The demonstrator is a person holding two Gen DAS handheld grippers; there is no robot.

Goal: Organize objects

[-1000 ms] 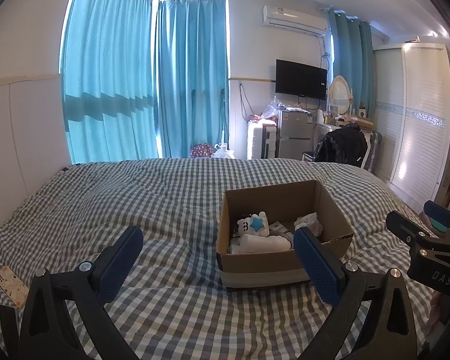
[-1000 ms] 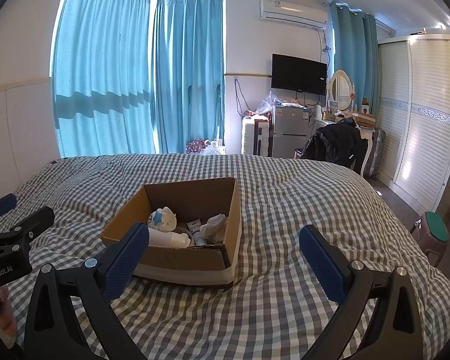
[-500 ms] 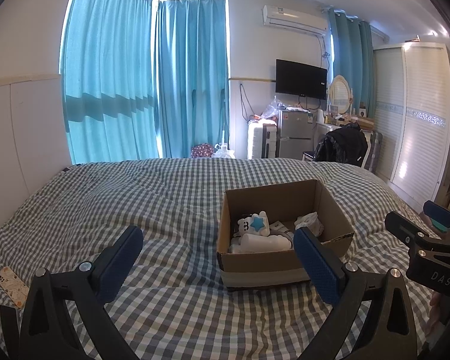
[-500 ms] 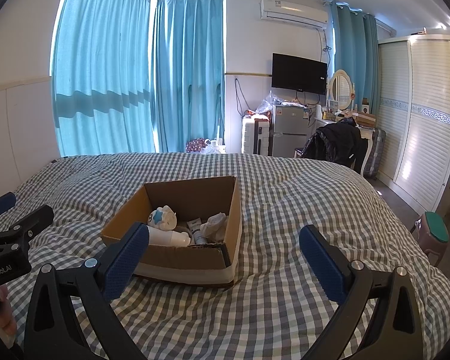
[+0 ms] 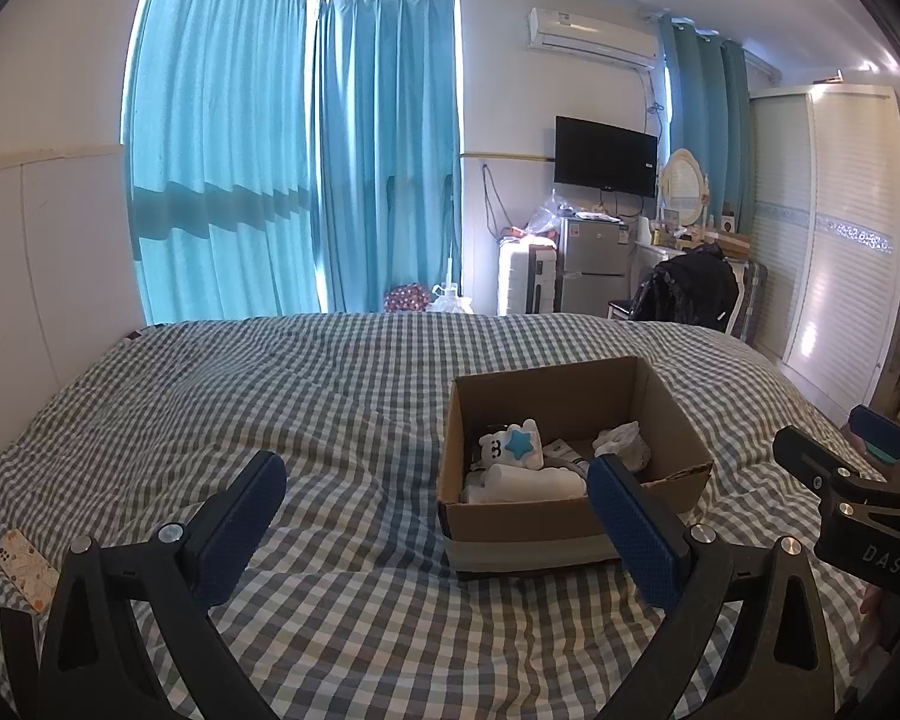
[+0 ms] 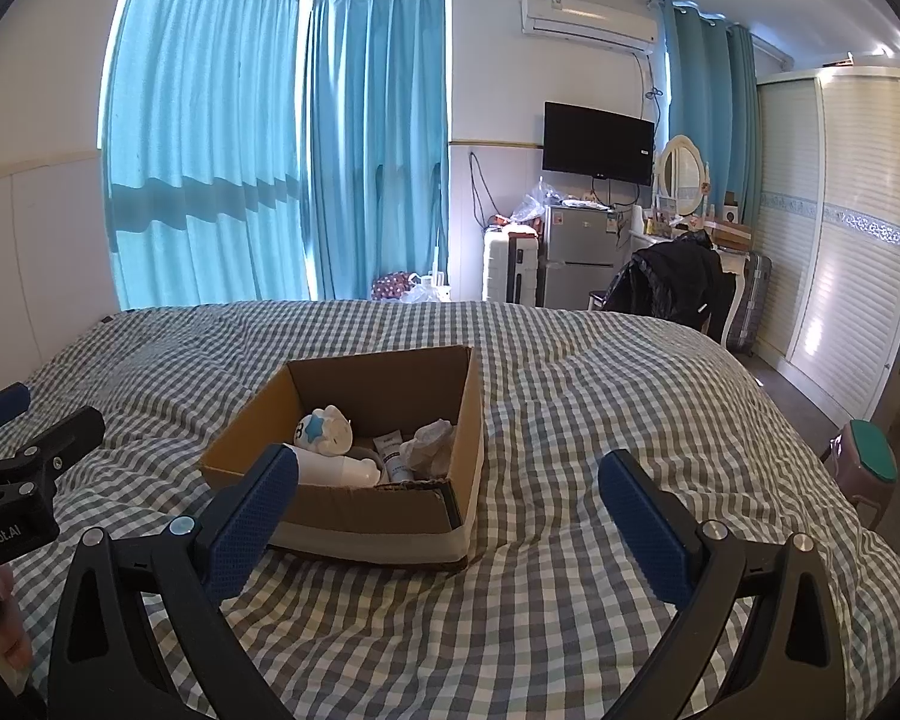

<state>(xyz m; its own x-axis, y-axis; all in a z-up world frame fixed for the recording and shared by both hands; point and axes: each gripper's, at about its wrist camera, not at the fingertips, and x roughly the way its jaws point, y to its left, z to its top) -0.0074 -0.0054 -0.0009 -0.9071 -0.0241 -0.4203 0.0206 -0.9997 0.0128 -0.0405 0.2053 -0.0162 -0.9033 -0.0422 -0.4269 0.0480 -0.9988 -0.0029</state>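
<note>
An open cardboard box (image 5: 672,420) (image 6: 258,420) sits on the checked bed. Inside lie a white plush toy with a blue star (image 5: 513,444) (image 6: 324,429), a white bottle on its side (image 5: 534,480) (image 6: 336,468), a small tube (image 6: 393,453) and a crumpled white cloth (image 5: 621,441) (image 6: 429,441). My left gripper (image 5: 435,504) is open and empty, held above the bed in front of the box's left side. My right gripper (image 6: 450,495) is open and empty, just before the box's right front corner. Each gripper shows at the edge of the other's view.
A patterned phone case (image 5: 24,564) lies on the bed at the far left. The checked duvet (image 6: 600,396) spreads all around the box. Beyond the bed stand blue curtains, a suitcase, a small fridge (image 6: 579,264), a chair with a black jacket and a wardrobe. A stool (image 6: 867,468) stands right of the bed.
</note>
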